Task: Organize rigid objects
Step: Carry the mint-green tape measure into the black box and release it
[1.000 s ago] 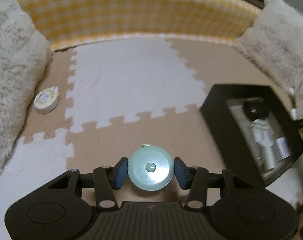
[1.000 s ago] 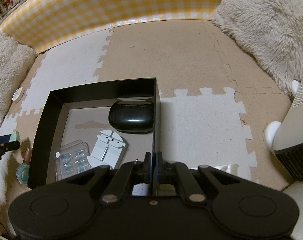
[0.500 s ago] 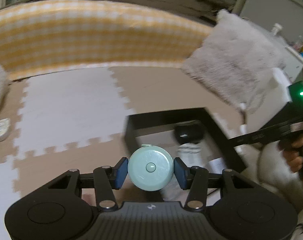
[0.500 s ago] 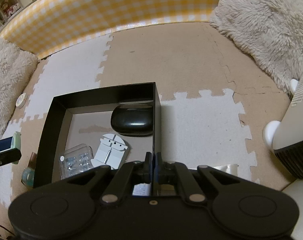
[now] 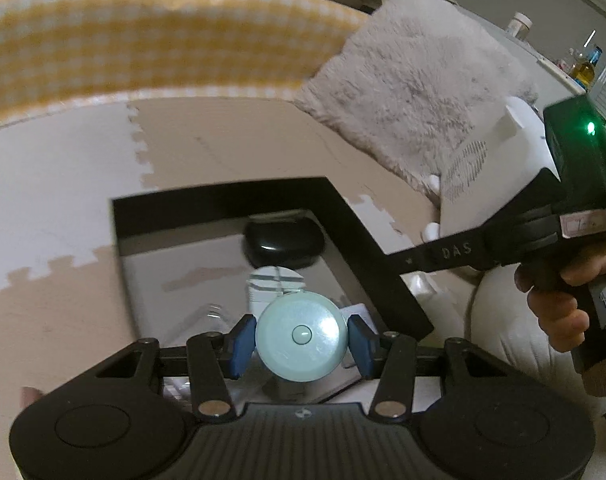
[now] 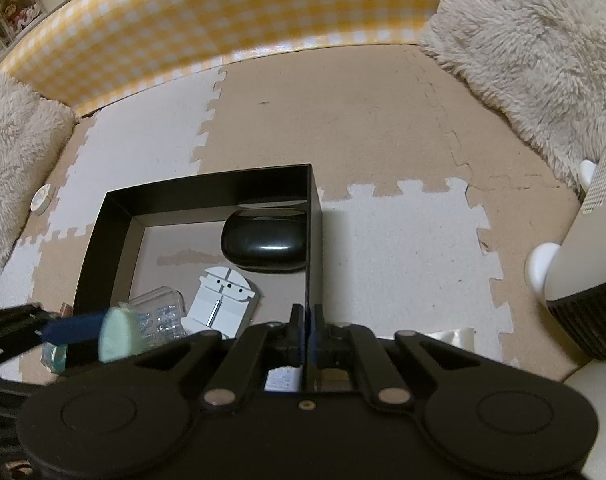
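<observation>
Left gripper (image 5: 302,338) clamped on mint round case (image 5: 302,336), hovering over near part of black box (image 6: 115,216). Lower between clear organizer (image 6: 159,314) and white tool (image 6: 223,300) before releasing; keep clear of near wall. Right gripper (image 6: 307,336) clenched, apparently pinching box's right wall. Count: three items in box incl. one black case (image 6: 263,244); one tape roll (image 6: 41,200) on mat, far left.

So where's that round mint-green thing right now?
The mint-green disc is clamped between the left gripper fingers, held at the near left edge of the black box, by the clear plastic case.
</observation>
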`<state>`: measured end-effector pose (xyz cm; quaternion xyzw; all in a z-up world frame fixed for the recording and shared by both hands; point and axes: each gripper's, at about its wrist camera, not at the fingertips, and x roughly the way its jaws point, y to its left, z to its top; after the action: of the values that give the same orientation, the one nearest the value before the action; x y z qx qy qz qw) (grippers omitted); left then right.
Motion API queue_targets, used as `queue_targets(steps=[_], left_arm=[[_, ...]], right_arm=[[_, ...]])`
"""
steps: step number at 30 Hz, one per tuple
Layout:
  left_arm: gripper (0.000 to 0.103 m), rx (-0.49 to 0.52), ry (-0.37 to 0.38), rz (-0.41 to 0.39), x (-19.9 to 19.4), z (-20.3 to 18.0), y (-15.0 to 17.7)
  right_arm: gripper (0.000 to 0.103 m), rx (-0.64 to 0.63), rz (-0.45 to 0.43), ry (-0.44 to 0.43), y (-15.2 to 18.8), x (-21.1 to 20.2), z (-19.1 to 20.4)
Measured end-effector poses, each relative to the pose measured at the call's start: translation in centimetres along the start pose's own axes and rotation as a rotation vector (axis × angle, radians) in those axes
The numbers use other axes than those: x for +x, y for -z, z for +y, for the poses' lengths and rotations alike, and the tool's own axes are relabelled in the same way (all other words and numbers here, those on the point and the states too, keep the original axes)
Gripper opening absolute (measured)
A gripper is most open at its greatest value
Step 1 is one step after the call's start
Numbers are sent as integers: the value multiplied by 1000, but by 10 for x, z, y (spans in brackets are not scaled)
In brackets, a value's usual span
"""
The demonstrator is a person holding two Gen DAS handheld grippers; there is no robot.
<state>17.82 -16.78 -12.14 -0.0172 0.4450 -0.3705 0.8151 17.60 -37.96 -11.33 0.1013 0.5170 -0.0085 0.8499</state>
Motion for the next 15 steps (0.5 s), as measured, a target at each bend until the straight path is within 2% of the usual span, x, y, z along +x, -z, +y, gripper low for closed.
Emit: queue_targets(steps=[7,15], left_arm=[[50,-39,51,15,25,-11,0],[51,-40,43,54,39,-16,6]], right_arm=[[3,-4,0,2,0,0,1],[3,-4,0,2,0,0,1]])
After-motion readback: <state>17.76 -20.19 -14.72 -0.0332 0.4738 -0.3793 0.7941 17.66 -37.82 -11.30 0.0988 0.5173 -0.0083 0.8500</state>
